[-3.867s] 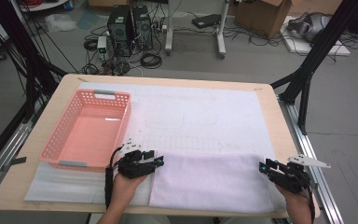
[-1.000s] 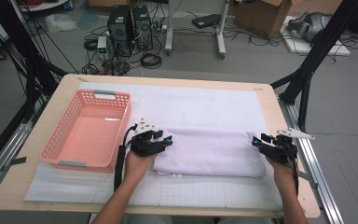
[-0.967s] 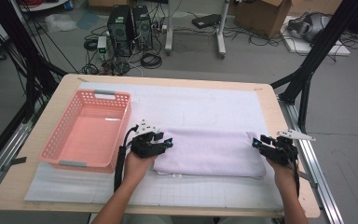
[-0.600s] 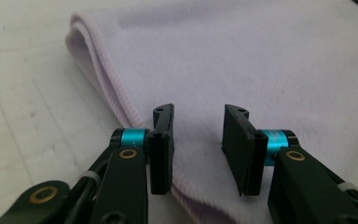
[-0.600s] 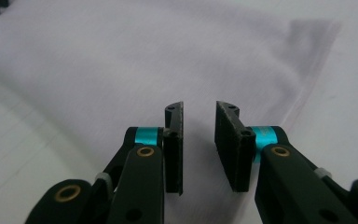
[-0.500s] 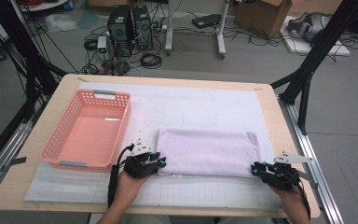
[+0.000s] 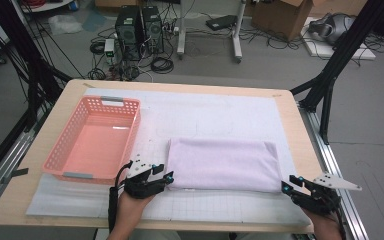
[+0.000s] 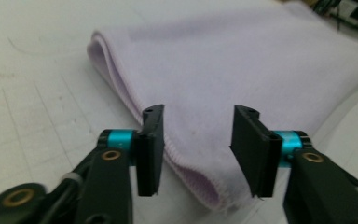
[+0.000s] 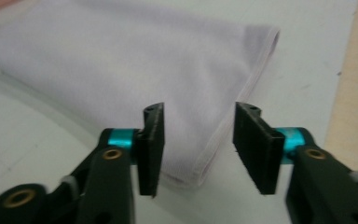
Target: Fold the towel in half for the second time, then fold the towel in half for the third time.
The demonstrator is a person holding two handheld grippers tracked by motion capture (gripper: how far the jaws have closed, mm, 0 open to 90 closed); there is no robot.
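The wooden worktop [image 7: 40, 150] carries a white gridded mat [image 7: 210, 112] that covers most of its surface. No brand, label or writing can be read on anything here; faint pencil-like curves on the mat are too pale to make out.

A folded lilac towel [image 7: 225, 164] lies flat on the mat, right of centre and toward the near edge, with its long side running across the worktop. A pink plastic basket [image 7: 96, 140] stands to its left, well apart from it, with grey handle strips at both short ends.

The left gripper [image 7: 166, 175] sits at the towel's near left corner, its fingers [image 8: 150, 149] spread wide with the folded corner between them but not pinched. The right gripper [image 7: 286, 186] sits at the near right corner, fingers [image 9: 151, 147] equally wide around that hemmed corner. The person's forearms are cut off by the lower edge of the high view.
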